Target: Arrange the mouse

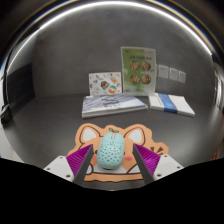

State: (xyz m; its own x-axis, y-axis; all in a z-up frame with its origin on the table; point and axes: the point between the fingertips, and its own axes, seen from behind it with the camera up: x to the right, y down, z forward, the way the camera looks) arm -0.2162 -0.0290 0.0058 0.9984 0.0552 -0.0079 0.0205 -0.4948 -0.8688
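The jaws are set apart, with the purple pads (pixel 80 159) facing inward on either side of the mouse (pixel 110 152). The mouse, light teal with speckles, stands between the jaws; whether the pads touch it cannot be determined. It rests on an orange-and-cream mouse mat (pixel 112 134) shaped like an animal face with ears, which lies on the dark desk (pixel 45 115). Beyond the mat, from left to right: a flat booklet (pixel 113 104) lying in front of an upright card (pixel 104 83), a tall upright leaflet (pixel 138 71) showing food pictures, and white-and-blue flat packs (pixel 173 102).
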